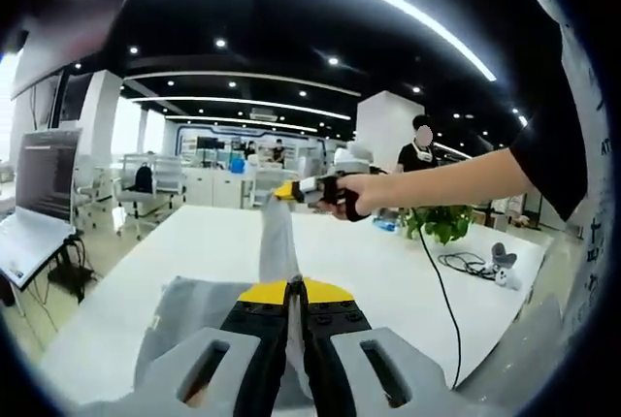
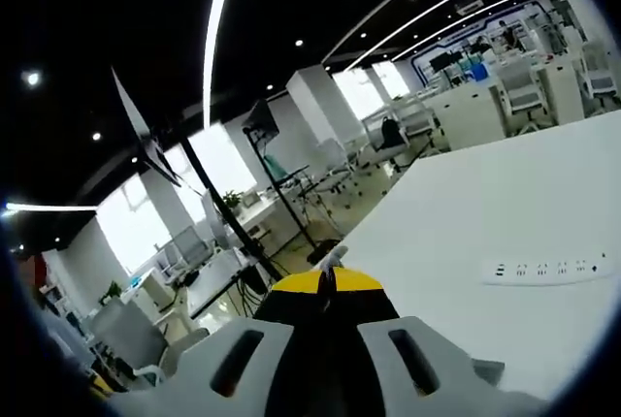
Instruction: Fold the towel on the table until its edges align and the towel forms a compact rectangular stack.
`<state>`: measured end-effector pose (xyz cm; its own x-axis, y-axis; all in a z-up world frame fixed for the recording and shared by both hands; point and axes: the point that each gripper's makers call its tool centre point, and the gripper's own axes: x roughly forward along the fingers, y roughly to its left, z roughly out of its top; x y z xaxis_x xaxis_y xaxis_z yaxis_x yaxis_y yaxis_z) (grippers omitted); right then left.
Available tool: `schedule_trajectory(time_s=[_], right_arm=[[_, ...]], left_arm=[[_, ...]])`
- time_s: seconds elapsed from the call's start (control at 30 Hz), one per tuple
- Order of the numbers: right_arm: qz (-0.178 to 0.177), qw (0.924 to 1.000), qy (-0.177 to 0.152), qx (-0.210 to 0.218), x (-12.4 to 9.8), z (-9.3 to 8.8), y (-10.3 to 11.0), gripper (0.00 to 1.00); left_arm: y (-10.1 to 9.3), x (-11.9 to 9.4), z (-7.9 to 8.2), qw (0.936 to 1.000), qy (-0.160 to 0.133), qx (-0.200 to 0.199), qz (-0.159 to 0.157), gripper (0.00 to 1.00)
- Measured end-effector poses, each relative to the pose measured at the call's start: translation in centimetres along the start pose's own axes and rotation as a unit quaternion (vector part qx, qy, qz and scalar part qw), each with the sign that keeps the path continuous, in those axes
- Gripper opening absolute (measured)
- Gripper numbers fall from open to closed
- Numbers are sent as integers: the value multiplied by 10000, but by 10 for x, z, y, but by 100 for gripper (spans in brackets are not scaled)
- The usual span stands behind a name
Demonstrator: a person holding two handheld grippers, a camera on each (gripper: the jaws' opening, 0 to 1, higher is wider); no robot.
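Grey towel [image 1: 277, 242] hangs stretched above the white table [image 1: 388, 281], one end pinched between the pressed-together jaws of the left gripper [image 1: 295, 293], the far end held ahead by the right gripper [image 1: 291, 190] in a person's hand [image 1: 344, 194]. Right gripper [image 2: 327, 284] jaws are closed on a sliver of cloth; a power strip [image 2: 548, 268] lies right of it.

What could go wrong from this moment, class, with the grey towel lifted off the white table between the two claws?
1. The towel is stretched between the left claw and the right claw, each pinching just a corner; a corner could slip out.
2. Much of the towel still lies bunched on the table, so edges may fold unevenly.
3. A black cable crosses the table nearby; the swinging cloth might snag or drag it.
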<state>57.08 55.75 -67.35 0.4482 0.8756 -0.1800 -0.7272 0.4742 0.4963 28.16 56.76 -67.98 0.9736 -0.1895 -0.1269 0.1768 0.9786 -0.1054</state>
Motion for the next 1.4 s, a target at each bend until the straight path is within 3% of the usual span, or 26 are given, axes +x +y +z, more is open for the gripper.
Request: schedule_trajectory(time_s=[0.27, 0.63, 0.77, 1.03, 1.4], right_arm=[[40, 9999, 93, 65, 14, -10, 5, 0], [174, 9997, -136, 114, 16, 12, 22, 0], [224, 9995, -202, 89, 16, 17, 29, 0], [228, 9997, -113, -8, 25, 9, 32, 0], [172, 9994, 299, -39, 59, -29, 23, 0]], left_arm=[[20, -5, -7, 9995, 12, -79, 314, 4], [25, -10, 31, 9987, -421, 18, 269, 3], [28, -14, 38, 9982, -525, 32, 272, 3], [62, -21, 14, 9981, -449, -20, 411, 3], [74, -20, -20, 9930, -126, -384, 1114, 4]])
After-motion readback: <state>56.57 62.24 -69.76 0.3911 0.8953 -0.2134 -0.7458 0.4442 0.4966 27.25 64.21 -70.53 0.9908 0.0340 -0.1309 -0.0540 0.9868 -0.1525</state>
